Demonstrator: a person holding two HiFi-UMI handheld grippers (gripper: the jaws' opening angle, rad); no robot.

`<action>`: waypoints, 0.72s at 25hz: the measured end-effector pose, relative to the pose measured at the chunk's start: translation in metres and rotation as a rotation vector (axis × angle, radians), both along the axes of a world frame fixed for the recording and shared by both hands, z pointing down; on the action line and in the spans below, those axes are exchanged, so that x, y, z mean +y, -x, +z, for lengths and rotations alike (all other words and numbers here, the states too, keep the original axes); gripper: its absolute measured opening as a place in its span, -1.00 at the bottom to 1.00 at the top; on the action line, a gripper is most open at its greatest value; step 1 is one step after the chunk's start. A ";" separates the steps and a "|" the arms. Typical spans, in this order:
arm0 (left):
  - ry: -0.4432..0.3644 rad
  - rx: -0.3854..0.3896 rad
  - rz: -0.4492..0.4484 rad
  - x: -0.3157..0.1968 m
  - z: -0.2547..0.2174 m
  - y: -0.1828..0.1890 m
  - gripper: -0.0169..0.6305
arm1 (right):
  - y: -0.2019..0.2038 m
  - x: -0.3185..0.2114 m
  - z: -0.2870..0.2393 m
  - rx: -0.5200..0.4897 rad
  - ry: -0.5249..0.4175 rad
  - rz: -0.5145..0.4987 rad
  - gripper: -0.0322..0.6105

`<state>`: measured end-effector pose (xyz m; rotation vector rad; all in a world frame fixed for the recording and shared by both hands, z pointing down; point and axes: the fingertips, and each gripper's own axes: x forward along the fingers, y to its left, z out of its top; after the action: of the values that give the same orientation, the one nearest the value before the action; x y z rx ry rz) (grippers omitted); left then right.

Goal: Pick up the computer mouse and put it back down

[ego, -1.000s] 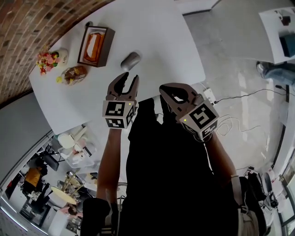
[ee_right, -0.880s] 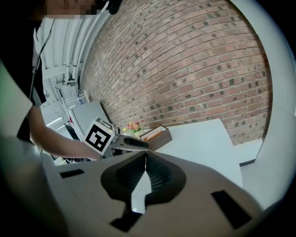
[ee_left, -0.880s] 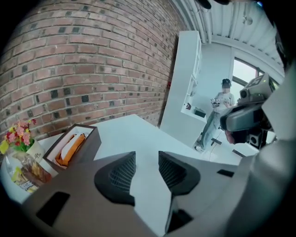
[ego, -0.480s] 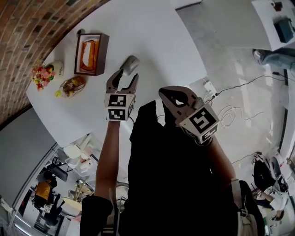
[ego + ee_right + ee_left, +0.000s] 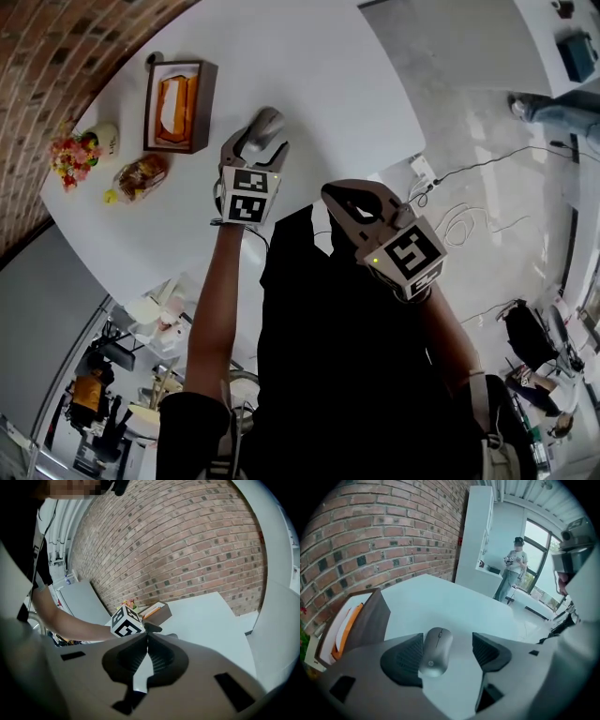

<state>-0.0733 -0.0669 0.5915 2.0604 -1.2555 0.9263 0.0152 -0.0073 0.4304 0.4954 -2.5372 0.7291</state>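
Computer mouse (image 5: 435, 651), smooth, rounded and grey, lies loose between the opening ribbed jaws of your left gripper (image 5: 446, 648); your right gripper (image 5: 146, 641) is closed, empty.

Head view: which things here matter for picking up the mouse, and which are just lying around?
In the job: computer mouse; left gripper, jaws opening around it.
Lying about: wooden box, flowers, wrapped snack; right gripper shut, idle.

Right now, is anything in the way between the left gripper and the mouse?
No, nothing visible. The mouse lies on the white table between the left gripper's opening jaws, nearer one jaw, with bare table on its other side.
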 end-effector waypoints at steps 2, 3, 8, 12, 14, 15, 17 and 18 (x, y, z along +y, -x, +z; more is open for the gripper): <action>0.008 -0.009 0.018 -0.001 0.009 0.001 0.07 | 0.003 0.001 0.002 0.008 0.003 0.001 -0.85; 0.011 -0.012 0.025 -0.002 0.014 0.002 0.08 | 0.003 0.002 0.003 0.012 0.004 0.001 -0.85; 0.040 -0.014 0.052 -0.005 0.028 0.004 0.13 | 0.005 0.002 0.006 0.035 0.010 0.011 -0.85; 0.052 -0.019 0.077 -0.008 0.037 0.007 0.16 | 0.005 0.002 0.009 0.053 0.012 0.024 -0.85; 0.068 -0.018 0.090 -0.008 0.042 0.008 0.17 | 0.004 0.004 0.013 0.064 0.020 0.031 -0.85; 0.079 -0.017 0.096 -0.007 0.045 0.009 0.17 | 0.004 0.005 0.013 0.064 0.025 0.033 -0.85; 0.102 -0.014 0.109 -0.007 0.051 0.009 0.18 | 0.005 0.005 0.014 0.062 0.035 0.038 -0.85; 0.111 -0.011 0.115 -0.008 0.053 0.009 0.18 | 0.004 0.005 0.016 0.063 0.041 0.046 -0.85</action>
<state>-0.0822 -0.0747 0.6445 2.0596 -1.0749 1.0375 0.0111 -0.0019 0.4463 0.5555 -2.4547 0.7680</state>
